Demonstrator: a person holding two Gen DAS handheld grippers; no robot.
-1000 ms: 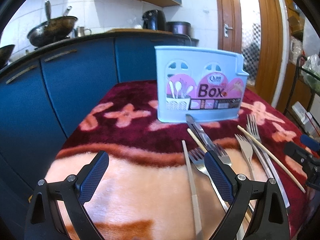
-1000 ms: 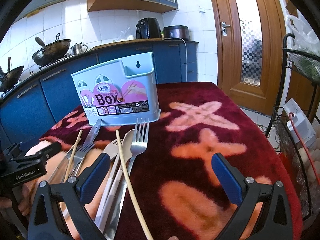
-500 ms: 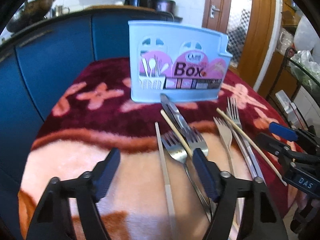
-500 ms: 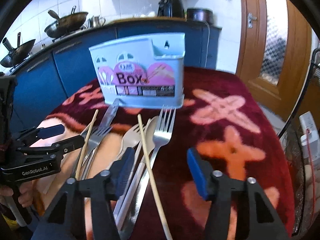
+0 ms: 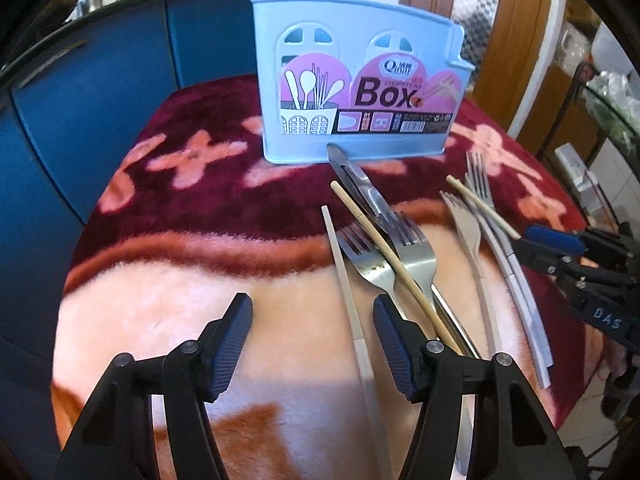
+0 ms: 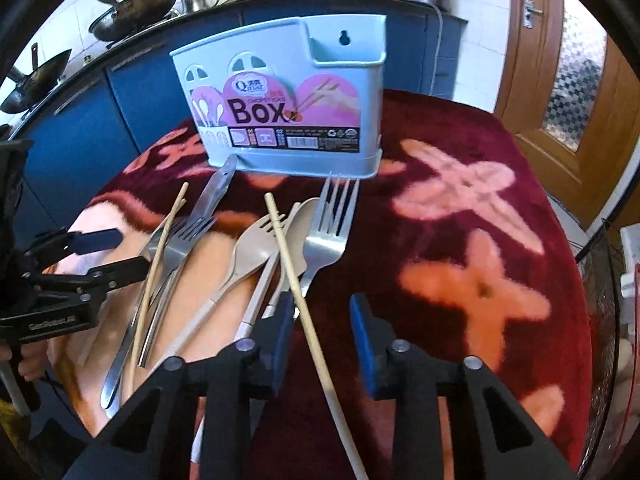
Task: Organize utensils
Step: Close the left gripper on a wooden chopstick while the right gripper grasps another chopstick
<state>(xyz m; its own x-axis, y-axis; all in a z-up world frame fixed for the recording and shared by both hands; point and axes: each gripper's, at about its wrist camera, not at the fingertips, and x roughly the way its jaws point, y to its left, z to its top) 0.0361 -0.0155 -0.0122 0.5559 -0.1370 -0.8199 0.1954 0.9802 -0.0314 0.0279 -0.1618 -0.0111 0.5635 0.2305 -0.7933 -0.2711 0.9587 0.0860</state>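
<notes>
On a table under a red flowered blanket (image 6: 460,240), forks, a spoon, a knife and chopsticks lie heaped before an upright blue utensil box (image 6: 288,96). The right tool (image 6: 322,344) has just been narrowing around a bamboo chopstick (image 6: 296,280), pads not yet touching it. The left tool (image 5: 312,344) has been closing too, half-wide over bare blanket beside a pale chopstick (image 5: 344,280). The thin stick may roll away, or the neighbouring steel fork (image 6: 328,240) get nudged.

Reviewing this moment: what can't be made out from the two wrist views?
- Inside of the blue box: both views, hidden by its front wall.
- Chopstick lower end: right wrist view, cut off by the frame edge.
- Fork handles: left wrist view, behind the left gripper finger.
</notes>
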